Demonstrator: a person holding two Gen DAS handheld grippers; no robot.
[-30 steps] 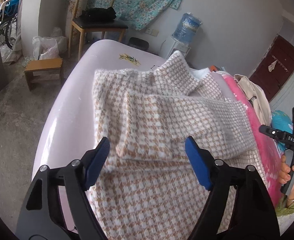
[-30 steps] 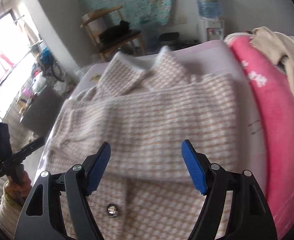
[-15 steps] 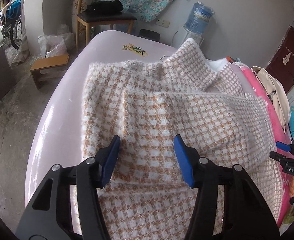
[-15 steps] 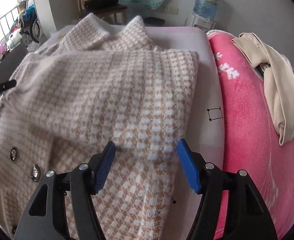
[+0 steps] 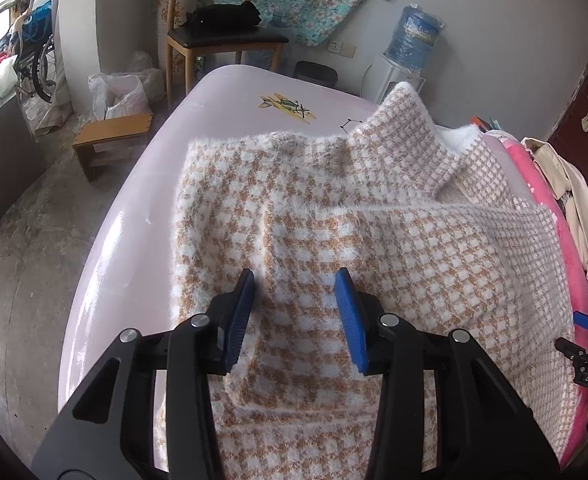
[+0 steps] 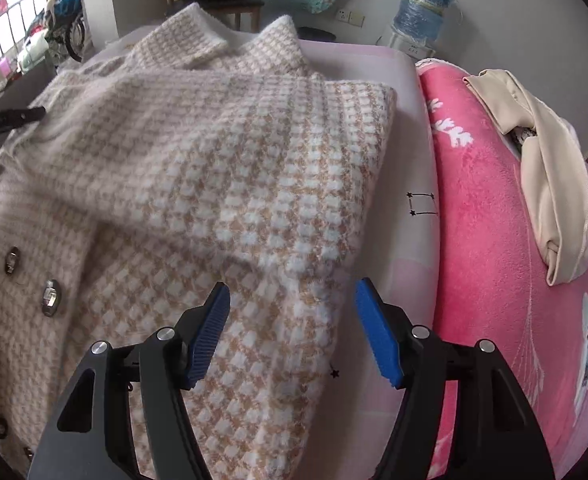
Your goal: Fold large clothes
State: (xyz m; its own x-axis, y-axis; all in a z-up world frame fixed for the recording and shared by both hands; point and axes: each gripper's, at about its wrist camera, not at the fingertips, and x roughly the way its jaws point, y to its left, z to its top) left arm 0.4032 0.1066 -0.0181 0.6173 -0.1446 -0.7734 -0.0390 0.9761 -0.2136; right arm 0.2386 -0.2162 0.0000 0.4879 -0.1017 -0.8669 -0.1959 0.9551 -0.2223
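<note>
A fuzzy tan-and-white houndstooth coat (image 5: 333, 232) lies on a pale pink bed sheet (image 5: 142, 224), both sleeves folded across its front, collar at the far end. My left gripper (image 5: 295, 308) is open, its blue pads low over the folded left sleeve near the coat's left edge. In the right wrist view the coat (image 6: 222, 168) shows metal buttons (image 6: 50, 296) at the left. My right gripper (image 6: 294, 320) is open, its jaws on either side of the right sleeve's cuff edge, holding nothing.
A pink fleece blanket (image 6: 493, 240) with a beige garment (image 6: 545, 168) on it lies along the bed's right side. Beyond the bed stand a wooden chair (image 5: 222, 40), a small stool (image 5: 110, 140), a plastic bag (image 5: 118, 92) and a water dispenser (image 5: 413, 40).
Both grippers have dropped lower and closer to the coat. The left jaws have narrowed from wide open. The right gripper has shifted right to the sleeve's cuff edge.
</note>
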